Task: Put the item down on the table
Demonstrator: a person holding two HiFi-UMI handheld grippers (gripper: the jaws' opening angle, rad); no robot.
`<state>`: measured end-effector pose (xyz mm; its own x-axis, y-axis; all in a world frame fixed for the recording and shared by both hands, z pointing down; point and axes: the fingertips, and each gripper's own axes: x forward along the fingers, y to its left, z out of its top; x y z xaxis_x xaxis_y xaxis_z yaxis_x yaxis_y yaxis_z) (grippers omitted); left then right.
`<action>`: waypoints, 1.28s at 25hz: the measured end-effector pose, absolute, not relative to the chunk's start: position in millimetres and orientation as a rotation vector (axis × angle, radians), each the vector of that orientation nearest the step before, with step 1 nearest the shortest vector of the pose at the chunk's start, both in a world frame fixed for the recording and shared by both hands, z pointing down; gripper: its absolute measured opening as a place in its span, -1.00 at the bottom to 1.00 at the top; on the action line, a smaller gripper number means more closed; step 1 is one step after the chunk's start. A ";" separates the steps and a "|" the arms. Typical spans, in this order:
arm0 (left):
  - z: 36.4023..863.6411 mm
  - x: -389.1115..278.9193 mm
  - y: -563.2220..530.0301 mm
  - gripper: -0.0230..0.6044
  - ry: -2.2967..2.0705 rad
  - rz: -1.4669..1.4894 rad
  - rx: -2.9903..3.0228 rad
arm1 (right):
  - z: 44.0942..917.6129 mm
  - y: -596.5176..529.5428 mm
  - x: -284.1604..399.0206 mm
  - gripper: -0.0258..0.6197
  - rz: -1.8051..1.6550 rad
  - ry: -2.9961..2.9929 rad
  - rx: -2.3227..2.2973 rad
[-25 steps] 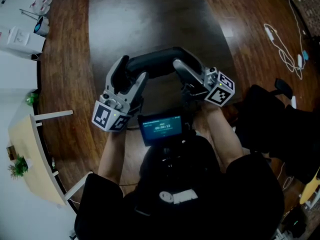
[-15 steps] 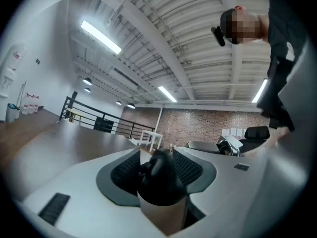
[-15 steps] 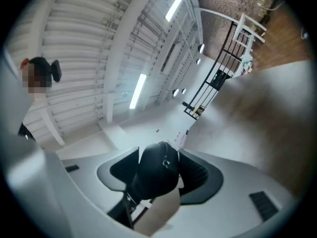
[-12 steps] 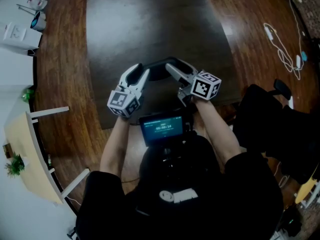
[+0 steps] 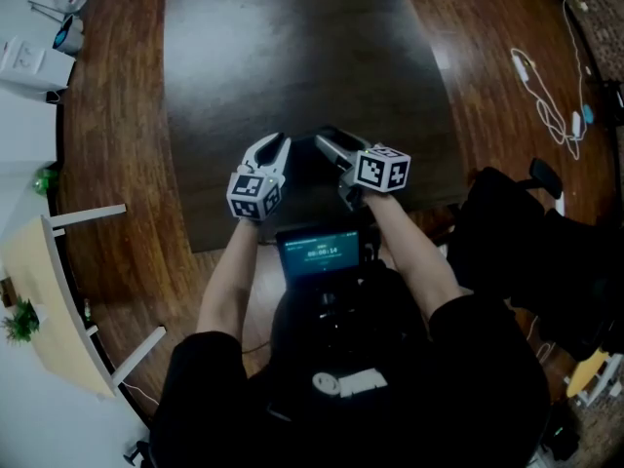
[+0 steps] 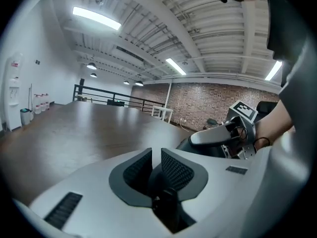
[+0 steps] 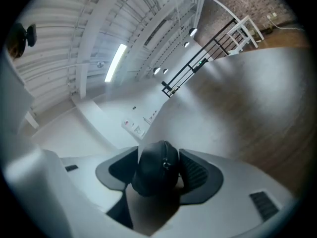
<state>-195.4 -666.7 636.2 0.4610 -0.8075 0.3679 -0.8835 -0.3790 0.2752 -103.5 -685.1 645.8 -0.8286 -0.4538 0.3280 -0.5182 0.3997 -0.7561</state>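
Note:
The item is a black, curved, zippered soft case (image 5: 304, 156), low over the dark table (image 5: 273, 57) near its front edge. My right gripper (image 5: 331, 154) is shut on one end of it; in the right gripper view the rounded black end (image 7: 157, 172) fills the gap in that gripper (image 7: 158, 165). My left gripper (image 5: 271, 144) sits just left of the item, apart from it. Its jaws have just been closing and stand almost together with nothing between them (image 6: 156, 152). The left gripper view shows the item (image 6: 195, 145) under a right finger (image 6: 218, 135).
A small lit screen (image 5: 317, 252) hangs at the person's chest. A white cable (image 5: 546, 86) lies on the wooden floor at the right, by a black chair (image 5: 526, 232). A pale side table (image 5: 49, 300) and plants stand at the left.
Both grippers have come down toward the table with the item. The left gripper, earlier wide on the item's left end, has drawn its jaws together and is off the item.

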 end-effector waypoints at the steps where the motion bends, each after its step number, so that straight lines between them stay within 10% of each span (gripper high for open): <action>1: 639.3 -194.1 -666.9 -0.75 -1.411 0.245 2.282 | 650.0 -684.8 -103.0 -0.07 1.426 -2.556 0.908; 32: 646.5 -200.5 -675.0 -0.76 -1.461 0.392 2.288 | 657.6 -710.0 -60.9 0.09 0.886 -2.499 1.168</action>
<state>-200.5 -675.0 646.5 0.4153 -0.7985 0.4358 -0.9094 -0.3759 0.1779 -60.9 -710.0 657.6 -0.6500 -0.6114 0.4513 -0.7592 0.4955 -0.4221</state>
